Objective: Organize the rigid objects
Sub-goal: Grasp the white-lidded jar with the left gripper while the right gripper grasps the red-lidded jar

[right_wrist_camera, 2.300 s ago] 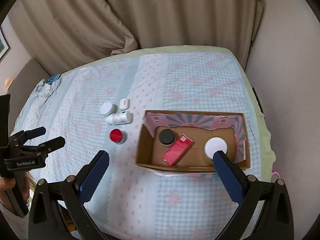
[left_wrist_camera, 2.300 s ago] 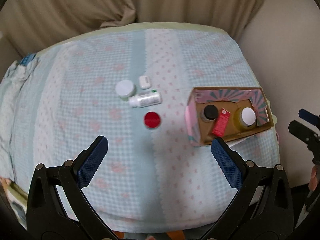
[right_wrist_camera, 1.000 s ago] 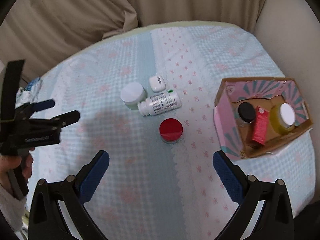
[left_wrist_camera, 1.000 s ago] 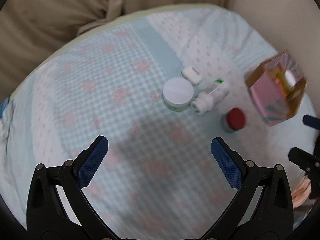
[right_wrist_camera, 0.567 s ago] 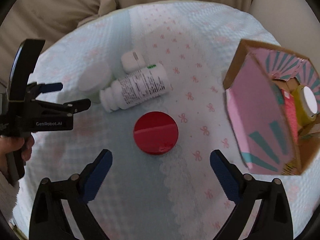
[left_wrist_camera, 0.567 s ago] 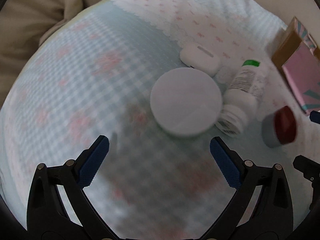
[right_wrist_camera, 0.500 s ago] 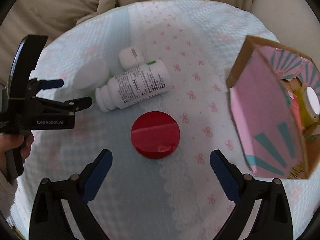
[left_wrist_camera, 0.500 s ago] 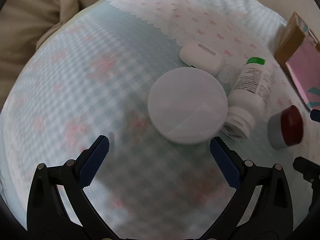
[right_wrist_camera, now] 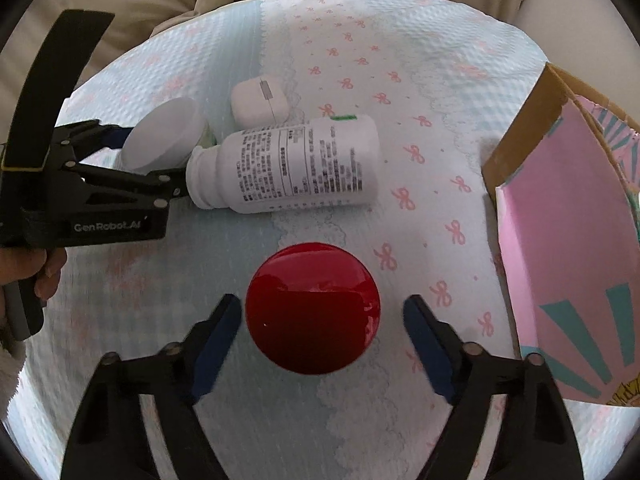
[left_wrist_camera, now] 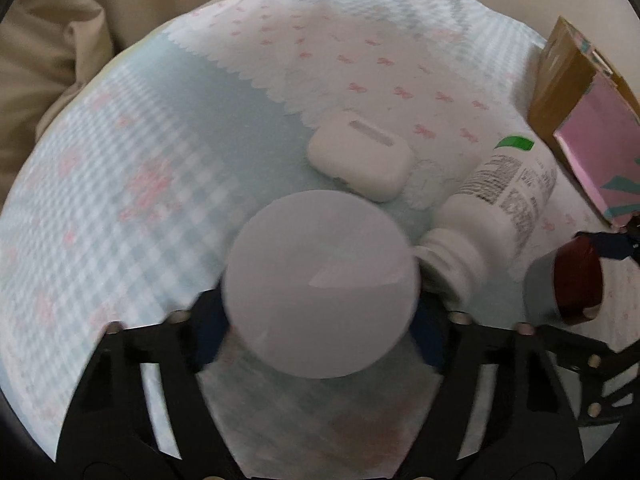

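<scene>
A white-lidded jar (left_wrist_camera: 320, 284) stands on the checked cloth, and my left gripper (left_wrist_camera: 318, 330) has both fingers around its sides, seemingly touching. It shows too in the right wrist view (right_wrist_camera: 162, 140). A red-lidded jar (right_wrist_camera: 313, 306) sits between the fingers of my right gripper (right_wrist_camera: 322, 322), which is open with gaps on both sides. A white pill bottle (right_wrist_camera: 288, 164) lies on its side beside a white earbud case (right_wrist_camera: 259, 98). A cardboard box with pink lining (right_wrist_camera: 568, 216) stands at the right.
The cloth-covered table (right_wrist_camera: 400, 60) ends at a rounded far edge with beige curtains behind it. The pill bottle (left_wrist_camera: 496, 208) lies close to the right of the white-lidded jar, and the earbud case (left_wrist_camera: 360, 164) lies just beyond it.
Both grippers have moved in and down. The left one has closed its fingers onto the white-lidded jar. The right one has narrowed around the red-lidded jar.
</scene>
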`<action>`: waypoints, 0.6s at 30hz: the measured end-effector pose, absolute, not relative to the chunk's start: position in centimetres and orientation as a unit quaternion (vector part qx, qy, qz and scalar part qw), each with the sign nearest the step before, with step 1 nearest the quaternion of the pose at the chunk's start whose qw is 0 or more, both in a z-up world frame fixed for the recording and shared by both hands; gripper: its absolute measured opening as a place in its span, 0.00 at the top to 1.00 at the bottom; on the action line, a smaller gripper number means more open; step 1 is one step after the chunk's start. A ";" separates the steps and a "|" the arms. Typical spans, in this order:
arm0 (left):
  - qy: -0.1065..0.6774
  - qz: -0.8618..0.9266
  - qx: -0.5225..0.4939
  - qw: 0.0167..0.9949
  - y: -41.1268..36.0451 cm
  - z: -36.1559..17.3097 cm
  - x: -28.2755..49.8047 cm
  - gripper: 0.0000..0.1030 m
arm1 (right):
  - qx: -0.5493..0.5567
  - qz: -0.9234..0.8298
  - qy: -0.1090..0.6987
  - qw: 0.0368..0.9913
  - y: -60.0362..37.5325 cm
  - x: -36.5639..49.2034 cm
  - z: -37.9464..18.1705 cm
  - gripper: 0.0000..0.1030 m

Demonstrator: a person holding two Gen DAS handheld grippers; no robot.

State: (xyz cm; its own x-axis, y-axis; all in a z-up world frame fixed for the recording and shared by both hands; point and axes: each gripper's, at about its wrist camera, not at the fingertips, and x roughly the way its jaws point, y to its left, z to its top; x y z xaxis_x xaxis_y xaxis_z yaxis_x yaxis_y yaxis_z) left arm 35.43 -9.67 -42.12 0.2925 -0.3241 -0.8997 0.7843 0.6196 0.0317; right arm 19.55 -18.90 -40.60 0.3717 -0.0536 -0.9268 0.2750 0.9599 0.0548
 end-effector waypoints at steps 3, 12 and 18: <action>0.470 -0.355 0.241 0.771 -9.6 -42.1 35.1 0.33 | 0.099 -0.102 0.555 0.820 -18.9 19.9 -40.9 0.43; 0.477 -0.336 0.219 0.782 -8.6 -41.3 34.6 0.33 | 0.104 -0.088 0.557 0.820 -18.8 19.8 -40.5 0.52; 0.477 -0.320 0.215 0.790 -7.5 -39.4 33.6 0.33 | 0.109 -0.091 0.550 0.823 -18.9 19.5 -39.5 0.52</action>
